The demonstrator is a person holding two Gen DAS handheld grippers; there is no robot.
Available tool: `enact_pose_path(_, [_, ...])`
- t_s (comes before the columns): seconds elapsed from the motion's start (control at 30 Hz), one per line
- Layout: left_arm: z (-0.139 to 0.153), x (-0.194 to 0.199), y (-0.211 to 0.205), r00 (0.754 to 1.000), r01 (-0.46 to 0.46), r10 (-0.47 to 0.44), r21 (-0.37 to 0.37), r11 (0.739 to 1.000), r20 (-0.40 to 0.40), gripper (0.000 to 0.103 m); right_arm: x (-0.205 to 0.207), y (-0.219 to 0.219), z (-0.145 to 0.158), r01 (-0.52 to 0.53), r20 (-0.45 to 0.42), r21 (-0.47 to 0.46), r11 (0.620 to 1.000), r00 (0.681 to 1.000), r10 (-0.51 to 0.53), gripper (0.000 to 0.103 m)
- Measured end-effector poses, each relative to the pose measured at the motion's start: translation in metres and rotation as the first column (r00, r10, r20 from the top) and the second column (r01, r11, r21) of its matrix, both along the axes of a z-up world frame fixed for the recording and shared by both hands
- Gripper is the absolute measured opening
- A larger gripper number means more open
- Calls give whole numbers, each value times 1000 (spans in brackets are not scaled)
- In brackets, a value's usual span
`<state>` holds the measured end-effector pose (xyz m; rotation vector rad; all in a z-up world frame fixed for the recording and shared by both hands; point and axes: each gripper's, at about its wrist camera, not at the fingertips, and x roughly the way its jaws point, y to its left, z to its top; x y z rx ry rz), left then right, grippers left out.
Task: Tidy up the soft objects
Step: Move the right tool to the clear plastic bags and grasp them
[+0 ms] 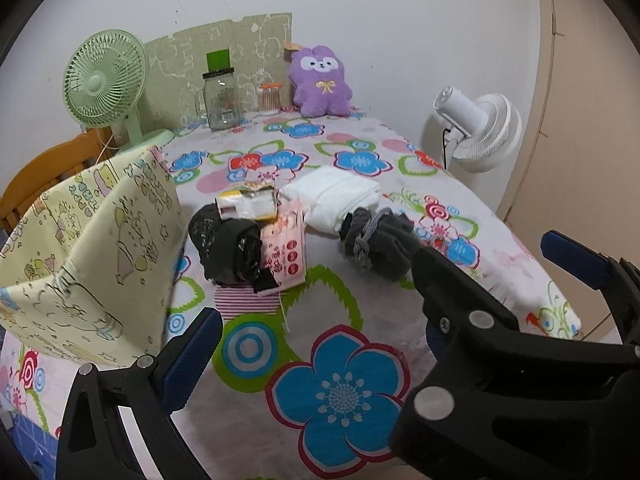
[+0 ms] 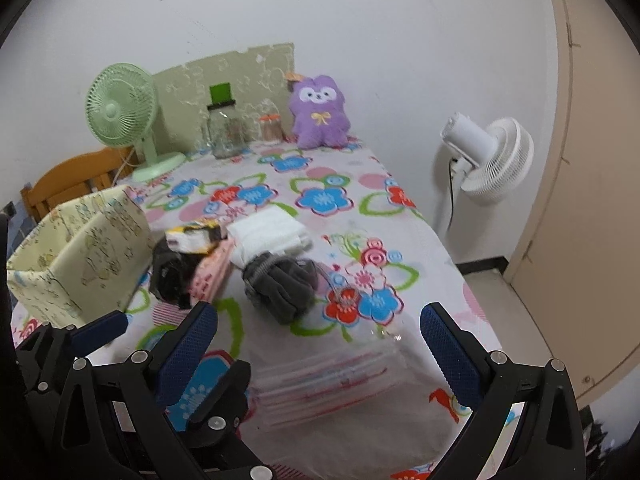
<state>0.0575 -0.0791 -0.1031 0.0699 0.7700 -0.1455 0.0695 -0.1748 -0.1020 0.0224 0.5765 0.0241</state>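
A heap of soft items lies mid-table: a black rolled cloth (image 1: 228, 244), a pink packet (image 1: 288, 248), a yellow-white packet (image 1: 248, 204), a folded white cloth (image 1: 336, 196) and a grey knitted bundle (image 1: 376, 240) (image 2: 280, 284). Left of the heap stands an open pale-yellow fabric box (image 1: 100, 248) (image 2: 80, 256). A purple plush (image 1: 320, 80) (image 2: 320, 112) sits at the far edge. My left gripper (image 1: 316, 332) is open and empty, short of the heap. My right gripper (image 2: 318, 316) is open and empty over a clear pouch (image 2: 328, 380), near the grey bundle.
A green fan (image 1: 104, 80), a glass jar (image 1: 220, 100) and a cotton-swab tub (image 1: 269, 100) stand along the back wall. A white fan (image 1: 480, 128) stands off the table's right edge. A wooden chair (image 1: 48, 172) is at the left, a door (image 2: 592, 200) at the right.
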Motion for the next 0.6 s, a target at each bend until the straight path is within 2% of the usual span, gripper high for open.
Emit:
enact_pose_path(0.3, [-19,5,-1,999,1,0,21,1000,-34,102,9,-10,-27,52,-141,44,998,989,-46,84])
enact_pose_path(0.6, [-22,4,-1,999,-8,9,14,1000,-37,103,19,-1,-34,63,-167,37,997,984,-56,80])
